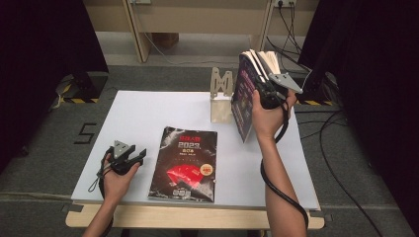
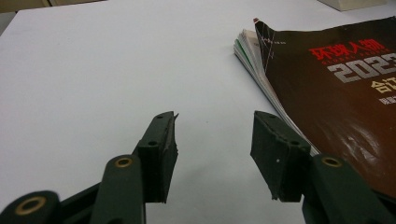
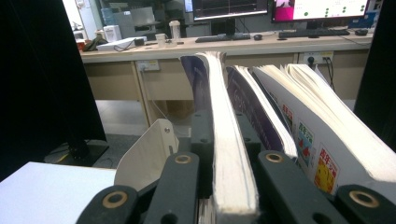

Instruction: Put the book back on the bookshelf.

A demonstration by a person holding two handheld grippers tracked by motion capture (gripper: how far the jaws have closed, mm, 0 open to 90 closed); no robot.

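While right tongs (image 1: 264, 89) clamp upright magazine (image 1: 245, 96), lying magazine (image 1: 185, 165), lengthwise twelve-to-six, at three o'clock of empty, half-open left tongs (image 1: 141, 155).

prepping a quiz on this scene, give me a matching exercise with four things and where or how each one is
Things:
1. left gripper
2. right gripper
3. black magazine
4. wooden stand

States:
a. upright at the table's far side
b. lying flat on the white table
c. clamped on a standing book
d. jaws apart, nothing between them

Pairs: 1-d, 2-c, 3-b, 4-a
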